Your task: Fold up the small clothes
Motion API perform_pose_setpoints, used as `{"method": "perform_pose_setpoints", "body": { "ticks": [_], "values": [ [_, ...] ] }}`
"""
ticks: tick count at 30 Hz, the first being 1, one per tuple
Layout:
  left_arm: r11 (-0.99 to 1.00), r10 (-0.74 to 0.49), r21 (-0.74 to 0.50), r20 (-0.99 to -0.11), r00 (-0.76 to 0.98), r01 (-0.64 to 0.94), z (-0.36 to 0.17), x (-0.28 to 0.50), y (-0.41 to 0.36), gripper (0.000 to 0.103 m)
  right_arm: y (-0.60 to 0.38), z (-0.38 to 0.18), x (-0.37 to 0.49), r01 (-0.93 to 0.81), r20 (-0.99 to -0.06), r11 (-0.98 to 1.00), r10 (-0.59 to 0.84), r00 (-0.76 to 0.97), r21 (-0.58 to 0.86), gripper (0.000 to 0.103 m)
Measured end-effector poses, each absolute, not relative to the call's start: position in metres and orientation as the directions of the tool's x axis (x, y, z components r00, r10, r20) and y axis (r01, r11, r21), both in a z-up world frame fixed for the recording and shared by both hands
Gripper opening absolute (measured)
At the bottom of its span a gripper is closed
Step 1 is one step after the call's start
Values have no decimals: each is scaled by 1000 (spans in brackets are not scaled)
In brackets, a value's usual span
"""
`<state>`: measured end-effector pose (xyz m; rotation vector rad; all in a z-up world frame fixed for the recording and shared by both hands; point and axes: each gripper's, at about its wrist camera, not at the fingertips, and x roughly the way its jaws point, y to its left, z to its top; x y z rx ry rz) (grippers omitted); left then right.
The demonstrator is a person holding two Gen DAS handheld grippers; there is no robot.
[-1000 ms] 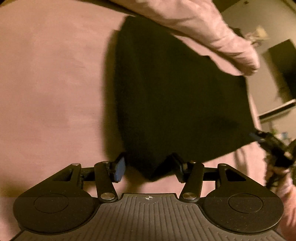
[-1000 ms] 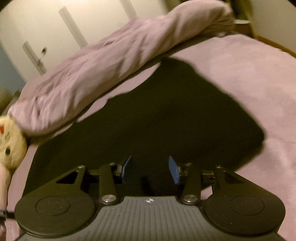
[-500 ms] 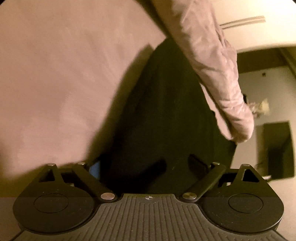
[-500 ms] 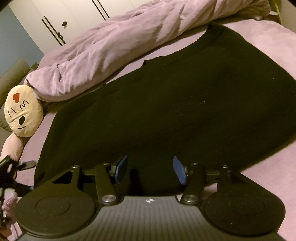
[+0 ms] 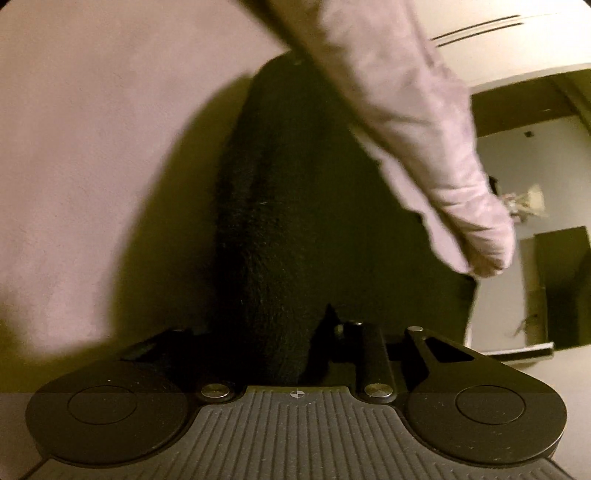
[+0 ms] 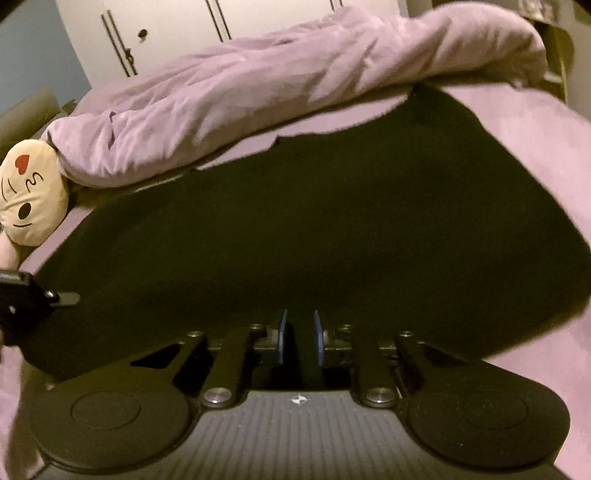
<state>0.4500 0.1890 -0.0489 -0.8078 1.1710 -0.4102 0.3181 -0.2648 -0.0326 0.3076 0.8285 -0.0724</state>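
The black knitted garment (image 6: 314,229) lies spread across the pink bed sheet (image 6: 535,147), with its far edge just beside the rolled pale lilac duvet (image 6: 277,92).

**Right gripper.** The right gripper (image 6: 298,338) sits at the near edge of the garment. Its jaws stand nearly together, with a narrow dark gap between the blue pads (image 6: 282,336). Black fabric fills the gap, so the jaws are clenched on the garment's near hem.

**Left gripper.** The left gripper (image 5: 291,354) is at the garment's side edge. In the left wrist view a thick bunched fold of the black knit (image 5: 266,258) rises directly from between the fingers. The left finger is hidden under the fabric; the right finger (image 5: 373,354) stands close against it. The jaws are clamped on this fold. In the right wrist view the same gripper (image 6: 26,295) shows at the left border, touching the garment's corner.

**Surroundings.** A round cream plush cushion with a red heart and a drawn face (image 6: 33,199) lies at the duvet's left end. White wardrobe doors with dark bar handles (image 6: 166,33) stand behind the bed.

**Markings.** No brand, label or legible writing is visible on any item. Each gripper body carries only a small cross-hair mark (image 6: 297,400).
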Motion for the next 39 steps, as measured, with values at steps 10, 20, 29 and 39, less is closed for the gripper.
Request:
{"method": "perform_pose_setpoints", "body": {
  "ticks": [10, 20, 29, 39],
  "values": [
    [640, -693, -768, -575, 435, 5, 15, 448, 147, 27, -234, -51, 349, 49, -684, 993, 40, 729, 110, 13],
    [680, -672, -733, -606, 426, 30, 31, 439, 118, 27, -231, -53, 357, 1, -728, 999, 39, 684, 54, 10],
    [731, -636, -679, -642, 427, 69, 46, 429, 100, 27, -227, -61, 368, -47, -770, 999, 33, 637, 4, 10],
    [791, -611, -541, -682, 402, 285, 77, 409, 5, 27, -288, -31, 282, 159, -722, 972, 16, 692, 174, 20]
  ]
}}
